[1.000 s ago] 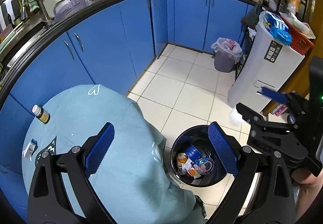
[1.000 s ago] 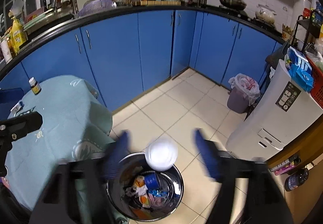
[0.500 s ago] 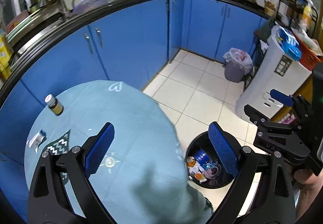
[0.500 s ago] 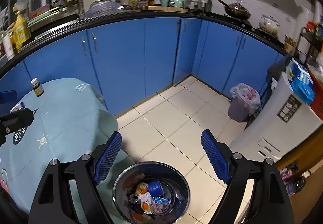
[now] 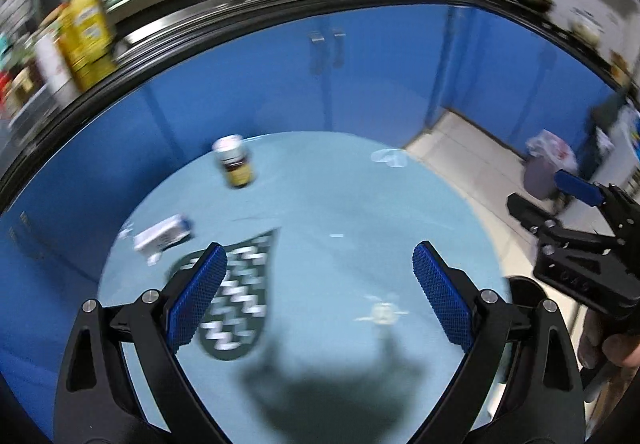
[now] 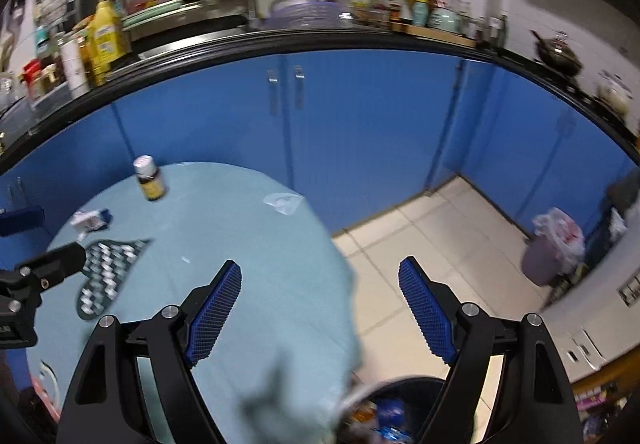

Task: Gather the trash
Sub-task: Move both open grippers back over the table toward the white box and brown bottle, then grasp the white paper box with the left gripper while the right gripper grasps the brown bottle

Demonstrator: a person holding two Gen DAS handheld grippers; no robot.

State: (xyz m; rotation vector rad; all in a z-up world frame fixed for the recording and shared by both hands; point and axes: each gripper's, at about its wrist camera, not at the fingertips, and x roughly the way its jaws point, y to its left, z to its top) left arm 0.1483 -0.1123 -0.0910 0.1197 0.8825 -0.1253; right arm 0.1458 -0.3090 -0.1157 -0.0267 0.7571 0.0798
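Note:
A small brown bottle with a white cap (image 5: 236, 166) stands at the far side of the round table with the light blue cloth (image 5: 340, 212); it also shows in the right wrist view (image 6: 150, 180). A small white and blue carton (image 5: 162, 238) lies at the table's left; the right wrist view shows it too (image 6: 92, 219). My left gripper (image 5: 320, 294) is open and empty over the table. My right gripper (image 6: 320, 310) is open and empty over the table's right edge. The black trash bin (image 6: 394, 410) with litter stands on the floor below it.
Blue cabinets (image 6: 360, 116) curve behind the table, with a cluttered counter (image 6: 280, 16) above. A grey bin with a white bag (image 6: 554, 248) stands on the tiled floor (image 6: 440, 228) at the right. A dark patterned patch (image 5: 236, 296) marks the cloth.
Both grippers have swung left from the bin toward the table. A white ball dropped from the right gripper into the bin a second ago. The bottle and carton now appear closer.

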